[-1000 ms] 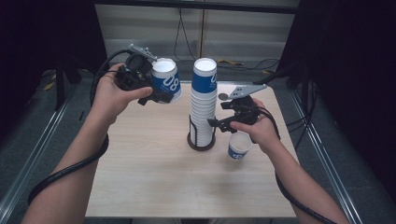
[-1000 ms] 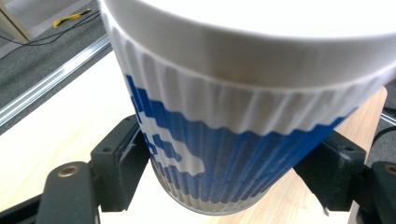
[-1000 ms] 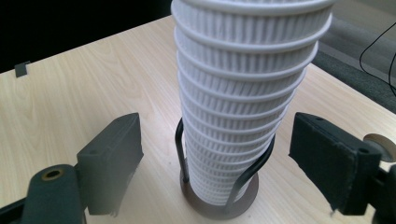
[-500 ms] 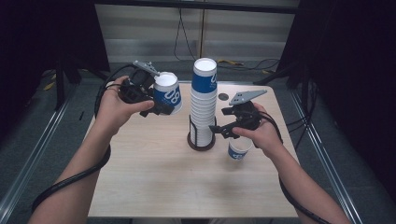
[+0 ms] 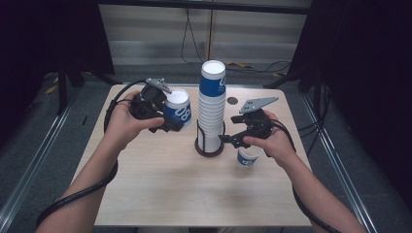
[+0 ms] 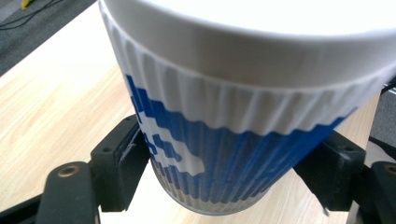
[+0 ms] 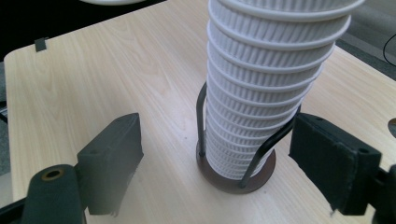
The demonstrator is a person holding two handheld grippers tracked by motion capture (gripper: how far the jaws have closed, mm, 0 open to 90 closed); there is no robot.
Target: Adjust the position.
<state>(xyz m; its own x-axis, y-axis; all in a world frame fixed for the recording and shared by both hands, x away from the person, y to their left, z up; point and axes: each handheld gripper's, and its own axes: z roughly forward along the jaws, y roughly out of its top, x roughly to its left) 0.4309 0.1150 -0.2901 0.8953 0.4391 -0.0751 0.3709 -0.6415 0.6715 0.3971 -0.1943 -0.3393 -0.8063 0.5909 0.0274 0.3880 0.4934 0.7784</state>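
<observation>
My left gripper (image 5: pixel 171 121) is shut on a blue-and-white ribbed paper cup (image 5: pixel 178 112), held upright above the table's left half. In the left gripper view the cup (image 6: pixel 233 154) sits between the two black jaws, which press on its lower wall. A tall stack of the same cups (image 5: pixel 212 104) stands in a dark wire holder (image 5: pixel 210 147) at the table's middle. My right gripper (image 5: pixel 229 140) is low beside the holder, open. In the right gripper view the stack (image 7: pixel 261 93) rises between the spread jaws, which stand apart from it. A single cup (image 5: pixel 248 158) stands under my right hand.
The light wooden table (image 5: pixel 160 194) has bare room in front and at the left. A small dark round mark (image 5: pixel 232 100) lies behind the stack. Cables (image 5: pixel 252 65) run over the floor beyond the far edge, and metal rails (image 5: pixel 335 160) flank the table.
My left hand has come down and nearer with the cup, which has stayed in its grip. The right hand has hardly moved beside the holder.
</observation>
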